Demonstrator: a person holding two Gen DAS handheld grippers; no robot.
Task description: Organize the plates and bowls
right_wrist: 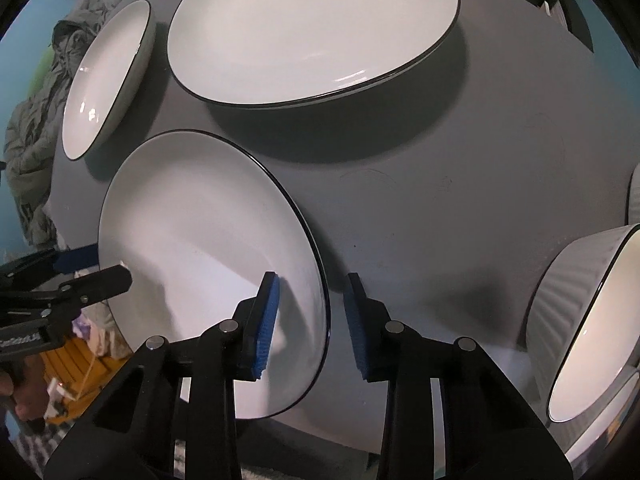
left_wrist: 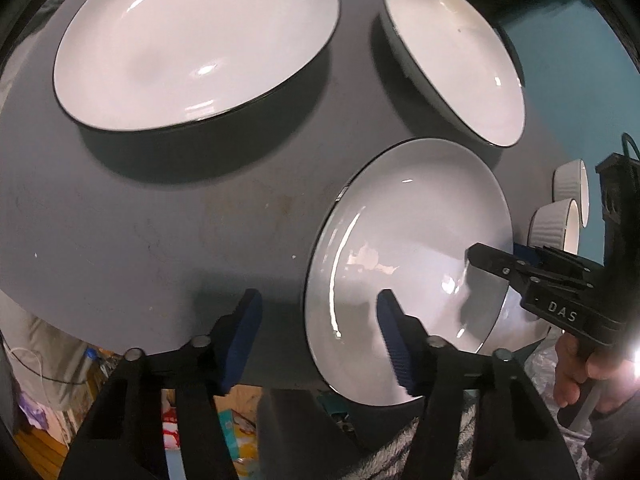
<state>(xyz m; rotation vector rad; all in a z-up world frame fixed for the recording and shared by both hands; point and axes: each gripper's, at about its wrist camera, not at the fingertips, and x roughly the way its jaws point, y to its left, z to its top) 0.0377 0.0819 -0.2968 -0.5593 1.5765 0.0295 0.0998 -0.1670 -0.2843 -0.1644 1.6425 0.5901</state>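
Left gripper (left_wrist: 320,320): spread, one blue pad outside the near plate's rim over the table, the other over the plate's inside; no pad is seen pressing.
Right gripper (right_wrist: 310,312): spread narrower, straddling the opposite rim of the same plate; the inner pad lies on or just above the white face, the outer one stands clear of the rim. A grip is not yet made.
Near plate (right_wrist: 208,264): flat on the table, between both grippers, the rim bracketed on two sides, judged so that it can be lifted level by both edges.
Hand (left_wrist: 580,368): seen behind the right gripper, wrapped round its handle; both tools are pointed steeply down at the plate.
Large plate (left_wrist: 192,44): beyond the left gripper, well apart, seemingly a stack of two, a likely target for stacking.
Bowl (left_wrist: 460,60): beyond the near plate, just beside the large plate.
Ribbed bowls (right_wrist: 580,320): beside the right gripper, on the outer side, nested or close together.
Table (left_wrist: 160,220): grey, bare between the dishes.
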